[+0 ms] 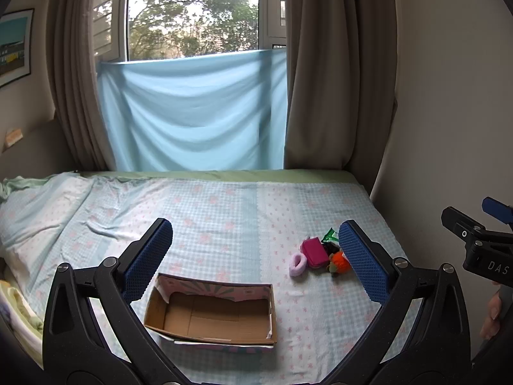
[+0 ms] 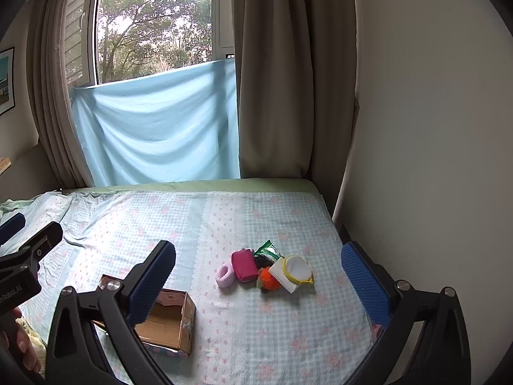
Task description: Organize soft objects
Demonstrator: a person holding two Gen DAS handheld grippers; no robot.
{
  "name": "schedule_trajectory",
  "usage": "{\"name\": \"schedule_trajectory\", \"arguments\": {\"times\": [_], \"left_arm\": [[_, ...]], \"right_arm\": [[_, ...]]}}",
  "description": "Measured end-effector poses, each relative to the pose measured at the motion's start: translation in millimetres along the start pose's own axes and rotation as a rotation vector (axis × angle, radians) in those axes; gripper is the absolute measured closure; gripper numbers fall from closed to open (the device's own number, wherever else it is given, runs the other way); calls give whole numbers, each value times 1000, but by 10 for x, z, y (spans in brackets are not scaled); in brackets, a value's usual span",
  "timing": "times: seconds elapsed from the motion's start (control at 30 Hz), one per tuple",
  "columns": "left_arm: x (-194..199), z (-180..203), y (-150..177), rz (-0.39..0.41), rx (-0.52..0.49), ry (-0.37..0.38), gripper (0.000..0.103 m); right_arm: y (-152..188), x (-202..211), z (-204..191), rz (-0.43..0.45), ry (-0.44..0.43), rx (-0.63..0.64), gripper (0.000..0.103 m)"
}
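We hold both grippers, left [image 1: 253, 256] and right [image 2: 258, 276], wide, empty. Soft pile [image 2: 266, 268] right of box [image 1: 211, 314], well apart; bare sheet [image 2: 224, 218] beyond.

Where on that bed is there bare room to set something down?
Bare bedspread lies between the cardboard box and the pile of soft items, and beyond both toward the blue cloth. The pile itself is crowded.

Black item [image 2: 262, 260] mostly hidden
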State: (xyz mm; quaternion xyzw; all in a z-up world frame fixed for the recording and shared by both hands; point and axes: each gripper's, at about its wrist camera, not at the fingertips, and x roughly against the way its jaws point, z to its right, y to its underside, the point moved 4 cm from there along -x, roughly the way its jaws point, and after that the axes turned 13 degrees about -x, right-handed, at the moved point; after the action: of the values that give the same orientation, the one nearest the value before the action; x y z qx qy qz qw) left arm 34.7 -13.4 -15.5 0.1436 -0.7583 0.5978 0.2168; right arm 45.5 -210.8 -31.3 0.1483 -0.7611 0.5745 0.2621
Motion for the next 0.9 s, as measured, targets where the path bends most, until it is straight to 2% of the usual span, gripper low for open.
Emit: {"name": "schedule_trajectory", "arguments": {"times": [0.7,0.9], "left_arm": [[-69,-59,-56,-15,-6,12,0],[-342,-115,-70,-57,-28,55,0]], "right_arm": [[-65,-78,-4,-16,13,-18,0],[-89,-278,-5,-44,44,-60,0]]}}
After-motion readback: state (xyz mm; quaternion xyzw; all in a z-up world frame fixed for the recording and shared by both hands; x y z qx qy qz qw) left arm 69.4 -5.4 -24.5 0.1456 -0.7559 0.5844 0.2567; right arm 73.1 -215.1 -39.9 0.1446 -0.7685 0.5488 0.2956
